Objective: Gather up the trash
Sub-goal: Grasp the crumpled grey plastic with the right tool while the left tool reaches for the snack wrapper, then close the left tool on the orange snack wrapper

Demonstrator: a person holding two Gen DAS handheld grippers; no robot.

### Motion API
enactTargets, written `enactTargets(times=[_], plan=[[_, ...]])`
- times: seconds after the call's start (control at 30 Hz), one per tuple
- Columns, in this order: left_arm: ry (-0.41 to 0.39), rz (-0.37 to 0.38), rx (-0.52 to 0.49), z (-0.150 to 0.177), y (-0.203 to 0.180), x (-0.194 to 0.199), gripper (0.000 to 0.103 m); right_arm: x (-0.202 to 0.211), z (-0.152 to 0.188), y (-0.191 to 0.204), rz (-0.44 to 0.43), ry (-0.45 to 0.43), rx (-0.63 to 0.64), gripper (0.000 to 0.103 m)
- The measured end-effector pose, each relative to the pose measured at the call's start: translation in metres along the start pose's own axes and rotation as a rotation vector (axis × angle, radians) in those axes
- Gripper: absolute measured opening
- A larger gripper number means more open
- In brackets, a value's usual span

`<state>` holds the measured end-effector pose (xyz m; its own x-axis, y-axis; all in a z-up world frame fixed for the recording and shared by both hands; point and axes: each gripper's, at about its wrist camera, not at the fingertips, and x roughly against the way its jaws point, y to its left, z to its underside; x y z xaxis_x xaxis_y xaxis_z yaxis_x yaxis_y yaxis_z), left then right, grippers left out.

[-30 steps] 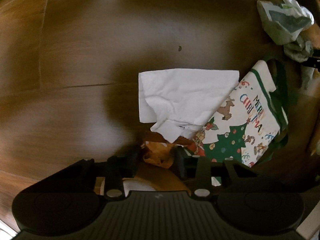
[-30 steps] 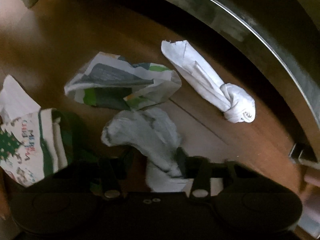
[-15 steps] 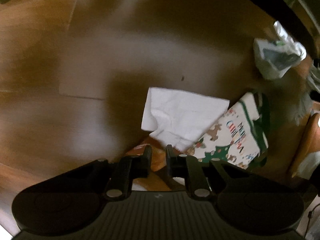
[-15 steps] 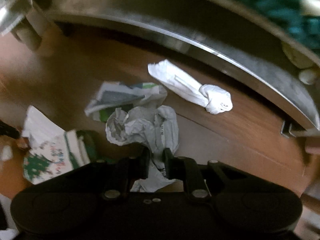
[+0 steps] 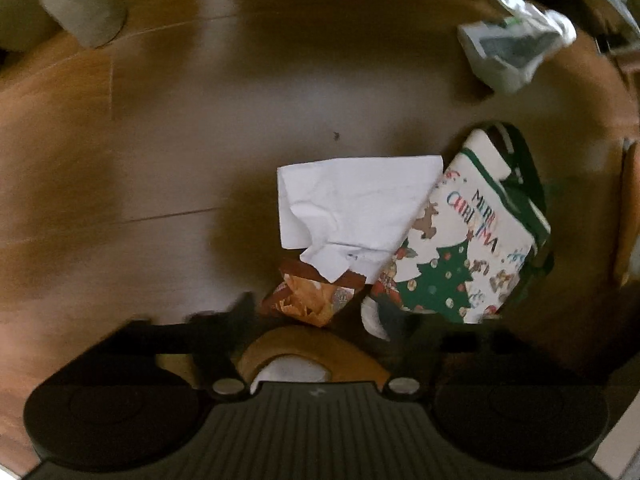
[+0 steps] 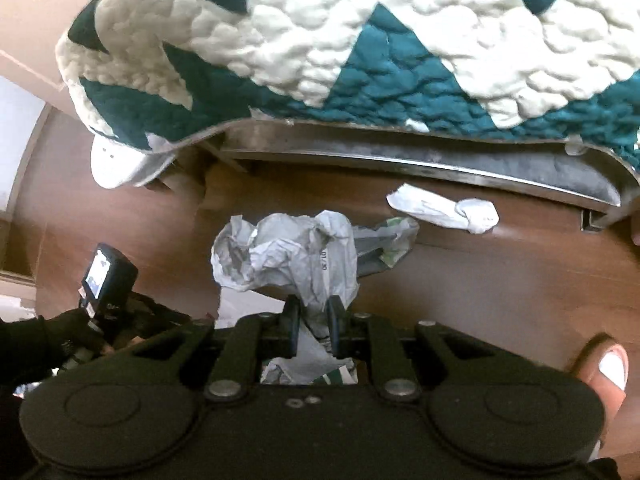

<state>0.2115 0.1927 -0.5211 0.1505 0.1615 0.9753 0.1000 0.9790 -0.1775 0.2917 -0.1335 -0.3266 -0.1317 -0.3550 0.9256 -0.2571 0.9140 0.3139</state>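
R tongs (image 6: 312,326): pinching the crumpled grey-white printed paper wad (image 6: 284,254), w/ the wad lifted clear of the brown wood floor (image 6: 500,280); a sec ago it lay on the floor between spread fingers.
L tongs (image 5: 320,316): jaws opening, nothing between the fingers; 0.5 s ago they were pressed together low over the orange crinkled snack wrapper (image 5: 310,294).
Wrapper: on floor, part under the flat white paper sheet (image 5: 352,200), beside the white-green Christmas-print bag (image 5: 468,240).
Left on floor: knotted white plastic bag (image 6: 448,210) near the quilted teal-white bed cover (image 6: 360,40); green-white crumpled pouch (image 5: 516,48).
Meaning: 1 piece secured by R, ready for the bag; L grab looks missed or released, needs a retry.
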Motion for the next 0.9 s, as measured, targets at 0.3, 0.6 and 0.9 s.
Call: enactTargets(times=[0.3,0.6,0.9], plan=[[0.041,-0.117,-0.152,0.002,-0.015,-0.034,0.073,-0.033,0.009,-0.016,0.056,0.073,-0.067,0.015],[0.057,-0.103,-0.101,0.004,-0.005,-0.048,0.052,-0.040,0.008,-0.017,0.060,0.079,-0.077,0.015],[0.013,-0.068,-0.023,0.003,0.009,-0.016,0.044,-0.032,0.010,-0.018,0.061,0.058,-0.089,0.015]])
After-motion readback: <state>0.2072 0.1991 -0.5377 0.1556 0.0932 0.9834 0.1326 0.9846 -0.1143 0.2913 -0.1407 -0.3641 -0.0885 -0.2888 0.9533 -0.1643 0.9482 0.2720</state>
